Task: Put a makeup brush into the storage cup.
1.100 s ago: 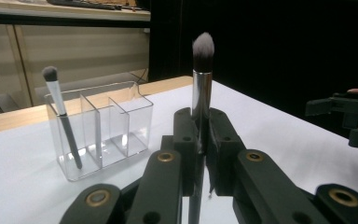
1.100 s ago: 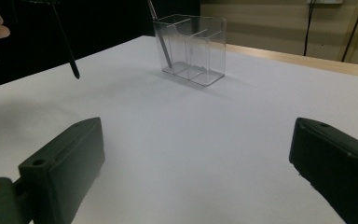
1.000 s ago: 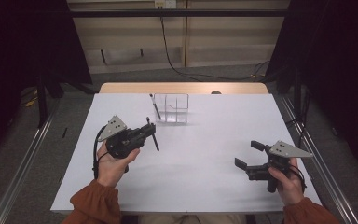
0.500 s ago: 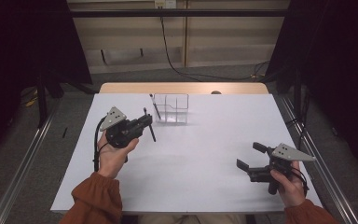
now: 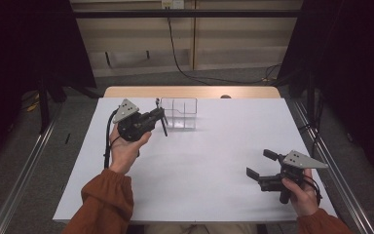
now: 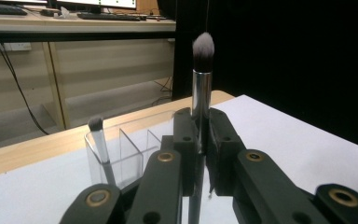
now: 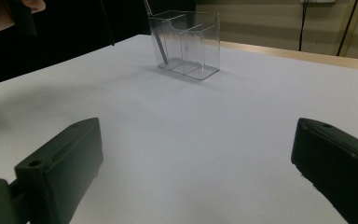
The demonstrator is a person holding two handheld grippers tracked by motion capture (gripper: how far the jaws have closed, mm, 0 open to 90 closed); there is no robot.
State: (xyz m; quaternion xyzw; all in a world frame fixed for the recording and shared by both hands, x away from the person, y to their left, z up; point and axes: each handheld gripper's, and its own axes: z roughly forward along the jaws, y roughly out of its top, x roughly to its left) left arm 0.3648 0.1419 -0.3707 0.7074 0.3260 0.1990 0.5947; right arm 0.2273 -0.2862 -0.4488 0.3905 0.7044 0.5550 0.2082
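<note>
Brush [image 6: 201,84] upright, pinched in the left hand-held gripper [image 5: 158,117] just beside the organizer [image 5: 179,113]; right hand-held gripper [image 5: 262,164] spread wide over the counter [image 5: 209,161].

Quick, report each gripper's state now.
Left gripper: shut on the makeup brush, held upright near the clear organizer.
Right gripper: open, holding nothing.

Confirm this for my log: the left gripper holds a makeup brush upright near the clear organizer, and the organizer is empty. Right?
Not quite: the organizer is not empty. The left gripper view shows a smaller brush standing in its end compartment. The left gripper does hold a makeup brush upright.
</note>
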